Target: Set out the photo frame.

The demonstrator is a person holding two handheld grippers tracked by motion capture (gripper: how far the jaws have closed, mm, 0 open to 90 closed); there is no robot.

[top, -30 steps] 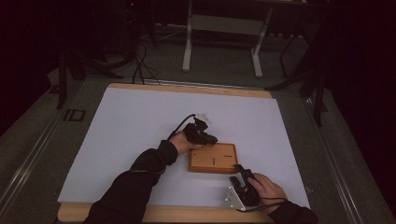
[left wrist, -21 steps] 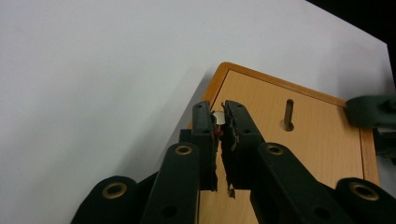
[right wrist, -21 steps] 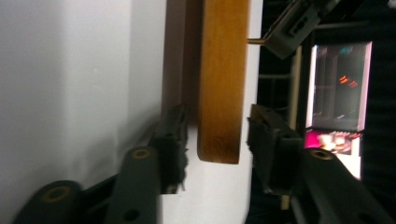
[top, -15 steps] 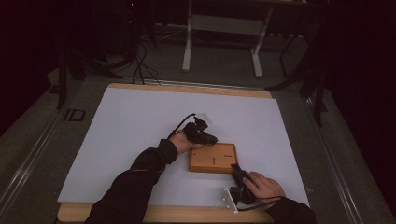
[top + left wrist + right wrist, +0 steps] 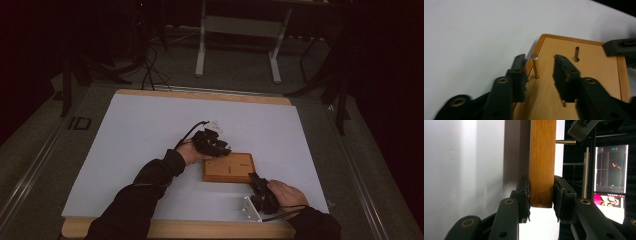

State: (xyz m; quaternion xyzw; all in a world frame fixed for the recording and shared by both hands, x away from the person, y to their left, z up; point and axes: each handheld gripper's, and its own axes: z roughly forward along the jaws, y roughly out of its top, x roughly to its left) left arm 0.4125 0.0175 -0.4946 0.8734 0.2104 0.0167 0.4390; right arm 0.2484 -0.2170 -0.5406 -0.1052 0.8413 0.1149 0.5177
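One brass pin (image 5: 535, 67) is seated upright in the wooden board (image 5: 229, 168) and has just been released by the opening left gripper (image 5: 539, 72), while the board's edge is clamped by the right gripper (image 5: 541, 195); withdrawal without tilting the pin is judged next.

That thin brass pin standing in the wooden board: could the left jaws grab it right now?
Probably yes: the brass pin stands free between the open left gripper jaws, which have just been opening.
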